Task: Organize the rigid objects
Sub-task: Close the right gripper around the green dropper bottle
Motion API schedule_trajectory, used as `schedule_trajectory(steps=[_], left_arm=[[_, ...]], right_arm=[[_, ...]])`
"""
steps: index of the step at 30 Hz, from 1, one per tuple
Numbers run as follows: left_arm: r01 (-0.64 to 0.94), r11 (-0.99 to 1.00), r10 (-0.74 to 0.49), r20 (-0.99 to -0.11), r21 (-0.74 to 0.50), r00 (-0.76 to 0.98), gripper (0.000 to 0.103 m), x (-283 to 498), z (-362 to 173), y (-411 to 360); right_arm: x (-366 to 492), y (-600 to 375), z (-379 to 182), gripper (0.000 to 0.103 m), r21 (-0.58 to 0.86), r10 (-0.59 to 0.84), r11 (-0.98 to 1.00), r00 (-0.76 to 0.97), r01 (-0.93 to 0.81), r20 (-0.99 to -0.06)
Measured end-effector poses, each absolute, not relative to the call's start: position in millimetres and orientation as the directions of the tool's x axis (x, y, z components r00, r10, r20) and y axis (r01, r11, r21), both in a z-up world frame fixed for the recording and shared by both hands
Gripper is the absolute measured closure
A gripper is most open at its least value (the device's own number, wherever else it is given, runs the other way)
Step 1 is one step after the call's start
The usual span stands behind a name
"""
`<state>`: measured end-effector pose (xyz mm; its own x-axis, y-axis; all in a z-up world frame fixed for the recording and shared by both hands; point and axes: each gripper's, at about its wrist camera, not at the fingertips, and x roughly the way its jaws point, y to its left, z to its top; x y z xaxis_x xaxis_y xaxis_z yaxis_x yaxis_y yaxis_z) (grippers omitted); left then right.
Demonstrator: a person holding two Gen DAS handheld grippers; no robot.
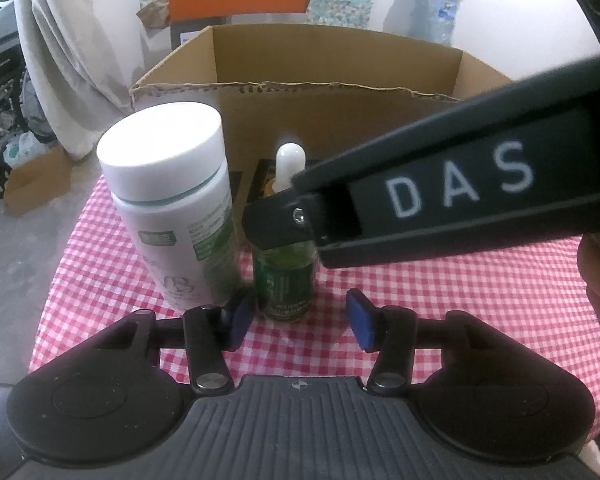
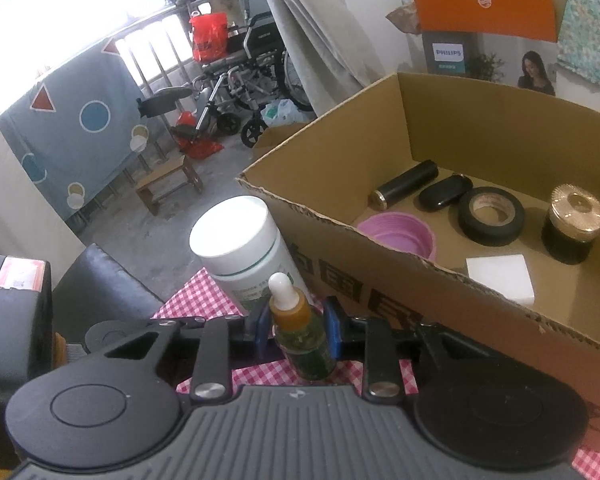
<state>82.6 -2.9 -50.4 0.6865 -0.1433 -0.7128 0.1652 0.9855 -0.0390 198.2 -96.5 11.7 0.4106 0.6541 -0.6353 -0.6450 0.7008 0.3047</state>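
A small green dropper bottle (image 1: 286, 280) with a white bulb stands on the red checked tablecloth (image 1: 440, 300), right beside a tall white bottle (image 1: 172, 216) with a white cap. My right gripper (image 2: 298, 330) is shut on the dropper bottle (image 2: 304, 340) around its upper body; its black arm crosses the left wrist view from the right. My left gripper (image 1: 296, 322) is open and empty just in front of both bottles. An open cardboard box (image 2: 380, 296) stands behind them.
Inside the box lie a pink bowl (image 2: 398, 234), a black tube (image 2: 406, 184), a black case (image 2: 444, 192), a tape roll (image 2: 492, 216), a gold-capped jar (image 2: 572, 228) and a white block (image 2: 500, 278). A wheelchair (image 2: 252, 80) and stool (image 2: 168, 184) stand on the floor.
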Motion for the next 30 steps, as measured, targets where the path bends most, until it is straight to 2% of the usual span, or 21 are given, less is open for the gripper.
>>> schedule_trajectory(steps=[5, 17, 23, 30], left_arm=[[0.209, 0.976, -0.186, -0.714, -0.057, 0.675, 0.053, 80.5, -50.5, -10.9], [0.427, 0.901, -0.350, -0.706, -0.075, 0.615, 0.053, 57.2, -53.7, -57.4], [0.448, 0.893, -0.349, -0.692, -0.041, 0.632, 0.053, 53.0, -52.9, -63.7], [0.438, 0.898, -0.289, -0.698, 0.040, 0.655, 0.053, 61.5, -52.7, -76.0]], right_arm=[[197.2, -107.1, 12.7, 0.072, 0.312, 0.641, 0.719, 0.419, -0.621, -0.643], [175.9, -170.3, 10.8, 0.072, 0.350, 0.586, 0.794, 0.472, -0.497, -0.659], [174.7, -186.0, 10.1, 0.073, 0.390, 0.600, 0.791, 0.470, -0.472, -0.648], [173.9, -186.4, 15.3, 0.073, 0.384, 0.609, 0.784, 0.486, -0.488, -0.627]])
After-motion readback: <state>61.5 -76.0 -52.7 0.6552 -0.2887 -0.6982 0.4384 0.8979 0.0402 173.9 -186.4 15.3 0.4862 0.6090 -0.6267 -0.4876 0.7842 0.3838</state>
